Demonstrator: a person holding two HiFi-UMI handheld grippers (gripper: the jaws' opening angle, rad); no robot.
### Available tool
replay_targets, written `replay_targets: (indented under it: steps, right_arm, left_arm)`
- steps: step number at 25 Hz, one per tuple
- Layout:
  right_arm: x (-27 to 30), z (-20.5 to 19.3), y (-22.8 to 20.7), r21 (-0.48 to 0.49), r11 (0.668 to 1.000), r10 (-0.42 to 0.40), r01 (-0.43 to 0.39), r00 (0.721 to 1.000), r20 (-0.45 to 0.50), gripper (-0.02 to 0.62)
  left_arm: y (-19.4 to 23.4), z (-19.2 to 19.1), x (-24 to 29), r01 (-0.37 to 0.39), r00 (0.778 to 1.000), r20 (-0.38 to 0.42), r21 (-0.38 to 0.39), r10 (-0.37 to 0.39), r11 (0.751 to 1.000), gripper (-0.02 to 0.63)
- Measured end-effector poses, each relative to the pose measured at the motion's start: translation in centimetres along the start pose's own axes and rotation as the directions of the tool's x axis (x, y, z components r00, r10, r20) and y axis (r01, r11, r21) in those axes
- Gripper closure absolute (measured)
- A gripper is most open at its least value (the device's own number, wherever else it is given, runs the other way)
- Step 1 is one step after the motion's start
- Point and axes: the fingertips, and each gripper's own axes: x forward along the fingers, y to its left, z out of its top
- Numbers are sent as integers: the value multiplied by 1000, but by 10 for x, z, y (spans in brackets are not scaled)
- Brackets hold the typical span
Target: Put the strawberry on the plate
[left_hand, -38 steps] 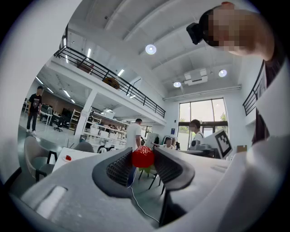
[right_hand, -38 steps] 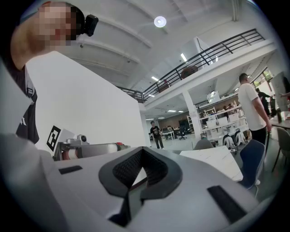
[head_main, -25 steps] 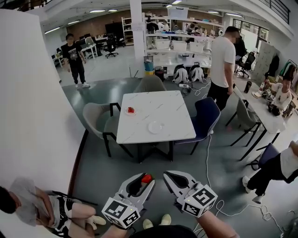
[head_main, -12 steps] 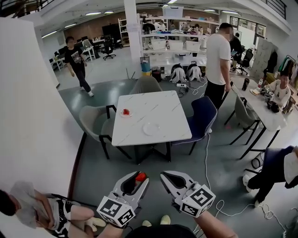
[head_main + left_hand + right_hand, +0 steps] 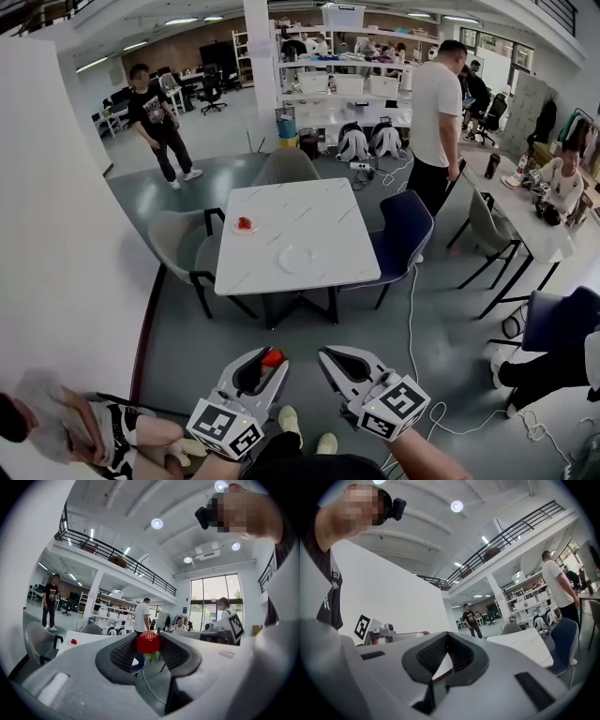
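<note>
My left gripper (image 5: pixel 268 362) is held low in front of me, shut on a red strawberry (image 5: pixel 272 357). The left gripper view shows that strawberry (image 5: pixel 148 642) pinched between the ribbed pads at the jaw tips. Beside it, my right gripper (image 5: pixel 326 357) is shut with nothing in it; its tips (image 5: pixel 447 633) meet. Further ahead stands a white marble table (image 5: pixel 328 211). An empty white plate (image 5: pixel 296 259) lies near its front edge. At the table's left side a small dish holds a second strawberry (image 5: pixel 244 223).
Grey chairs (image 5: pixel 178 246) stand left of and behind the table, a blue chair (image 5: pixel 403 230) to its right. A person in white (image 5: pixel 436 112) stands beyond it, and a person in black (image 5: pixel 155 117) walks at the back left. Someone sits low left (image 5: pixel 56 422). A cable (image 5: pixel 412 309) crosses the floor.
The table has shifted left and slightly up in the head view and looks a little nearer. The person in black has moved right. Both grippers hold their pose, the left still on the strawberry.
</note>
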Motion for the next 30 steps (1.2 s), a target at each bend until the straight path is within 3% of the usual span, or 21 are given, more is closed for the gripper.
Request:
replay_targets:
  steps: [16, 30]
  right_arm:
    - [138, 8, -83, -32, 994, -109, 107, 994, -34, 592]
    - [195, 10, -152, -16, 981, -192, 192, 981, -30, 592]
  left_arm:
    - [147, 2, 95, 67, 998, -14, 9, -67, 998, 449]
    - [207, -12, 177, 152, 986, -71, 14, -150, 988, 449]
